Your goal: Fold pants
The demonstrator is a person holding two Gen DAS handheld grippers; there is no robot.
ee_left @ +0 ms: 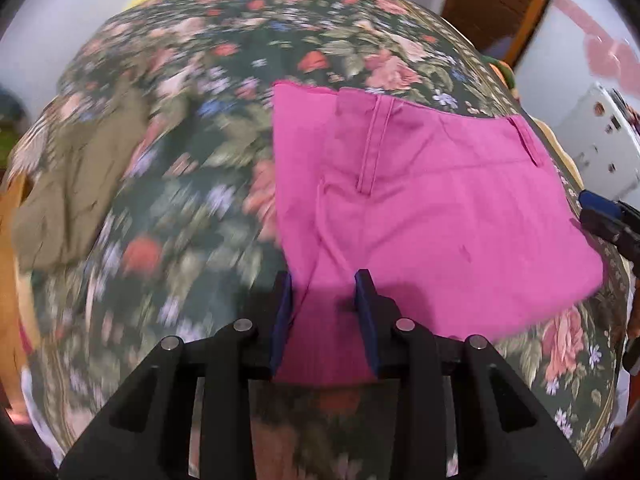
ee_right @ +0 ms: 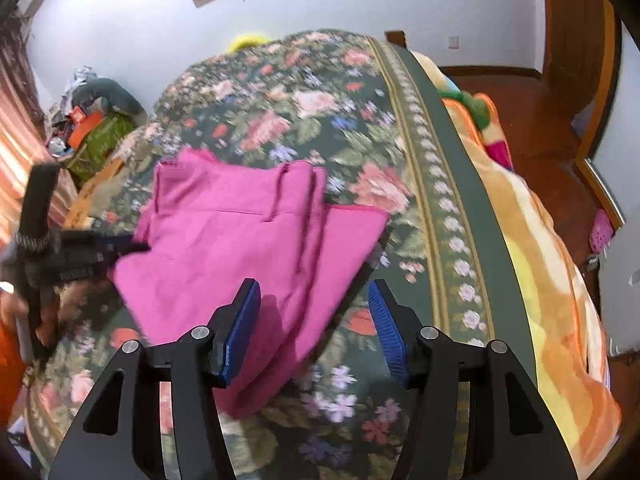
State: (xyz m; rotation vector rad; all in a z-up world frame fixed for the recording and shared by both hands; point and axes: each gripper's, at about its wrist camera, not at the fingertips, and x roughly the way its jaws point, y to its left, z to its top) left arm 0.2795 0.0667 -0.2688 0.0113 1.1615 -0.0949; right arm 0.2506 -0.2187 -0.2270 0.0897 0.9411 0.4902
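Pink pants [ee_left: 432, 216] lie folded on a floral bedspread [ee_left: 192, 208], waistband with belt loops toward the far side. My left gripper [ee_left: 325, 280] is open, its jaws straddling the near edge of the pants. In the right wrist view the pants [ee_right: 240, 248] lie left of centre. My right gripper [ee_right: 314, 292] is open over the pants' near right corner, with nothing held. The left gripper [ee_right: 120, 246] shows at the pants' left edge. The right gripper's blue pad [ee_left: 596, 204] shows at the far right of the left wrist view.
An olive green garment [ee_left: 80, 184] lies on the bedspread to the left. An orange and yellow blanket [ee_right: 532, 240] hangs along the bed's right side. Clutter and a green box [ee_right: 100, 136] sit by the far wall. A wooden floor [ee_right: 520, 96] and door are at the right.
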